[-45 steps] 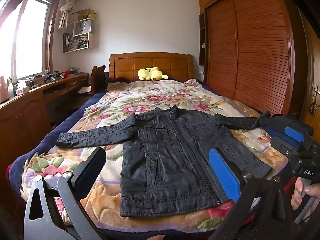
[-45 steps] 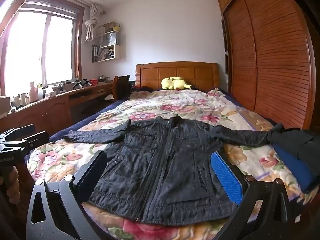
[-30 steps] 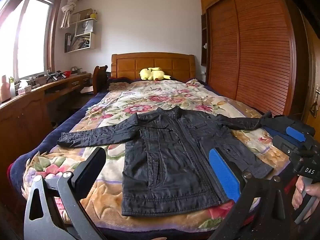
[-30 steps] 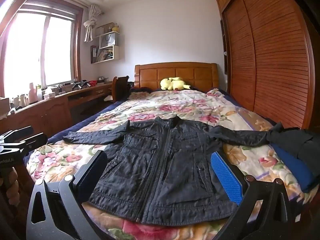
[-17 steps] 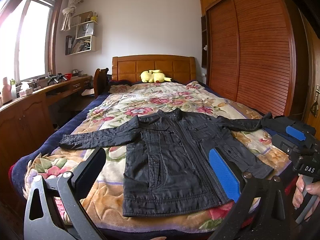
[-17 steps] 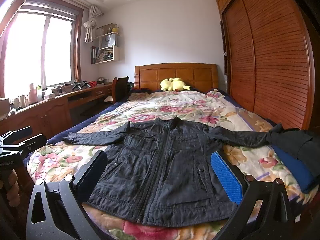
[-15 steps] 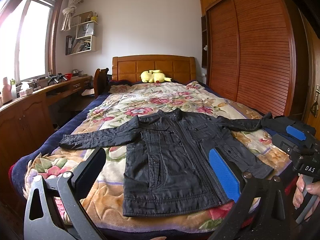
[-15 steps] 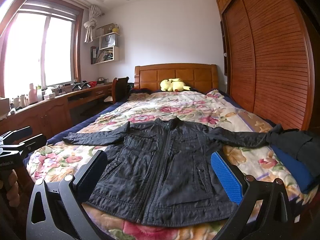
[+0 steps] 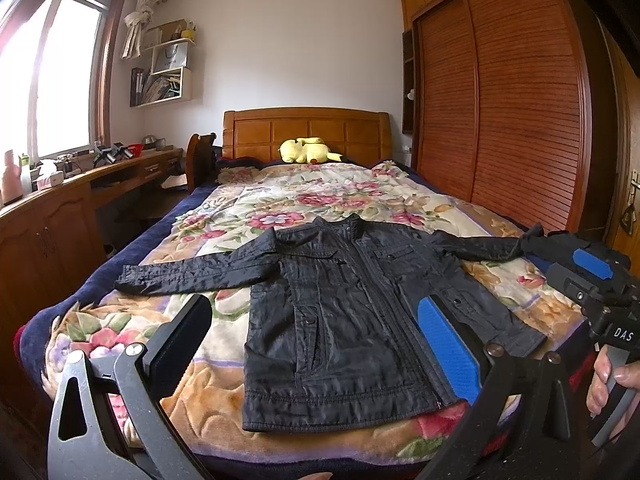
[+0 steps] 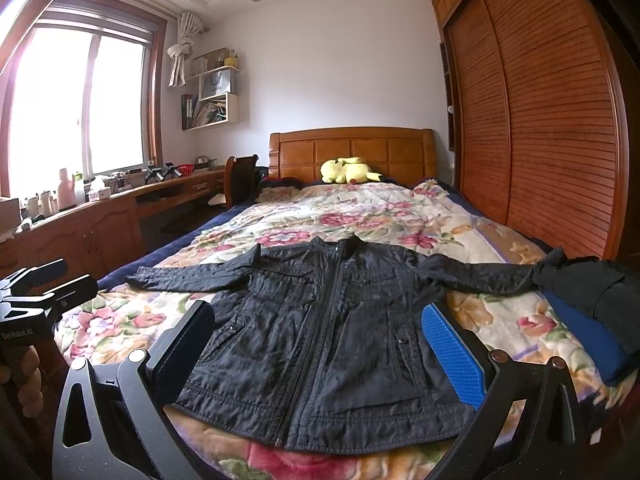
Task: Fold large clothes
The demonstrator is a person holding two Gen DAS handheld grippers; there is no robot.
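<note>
A black jacket [image 9: 344, 304] lies flat and face up on the floral bedspread [image 9: 280, 200], zipped, with both sleeves spread sideways and its hem toward me. It also shows in the right wrist view [image 10: 328, 332]. My left gripper [image 9: 316, 344] is open and empty, held above the foot of the bed before the jacket's hem. My right gripper [image 10: 320, 344] is open and empty, also short of the hem. The right gripper shows in the left wrist view [image 9: 592, 276] at the right, near the right sleeve end. The left gripper shows in the right wrist view [image 10: 44, 288] at the far left.
A yellow plush toy [image 9: 308, 151] lies by the wooden headboard [image 9: 304, 132]. A dark and blue bundle [image 10: 588, 308] sits at the bed's right edge by the sleeve end. A wooden wardrobe [image 9: 500, 120] runs along the right. A desk [image 9: 80, 192] and chair [image 9: 200, 160] stand on the left.
Both views have drifted slightly; the jacket sits a little lower and nearer in frame. The jacket itself has not moved and both grippers stay open.
</note>
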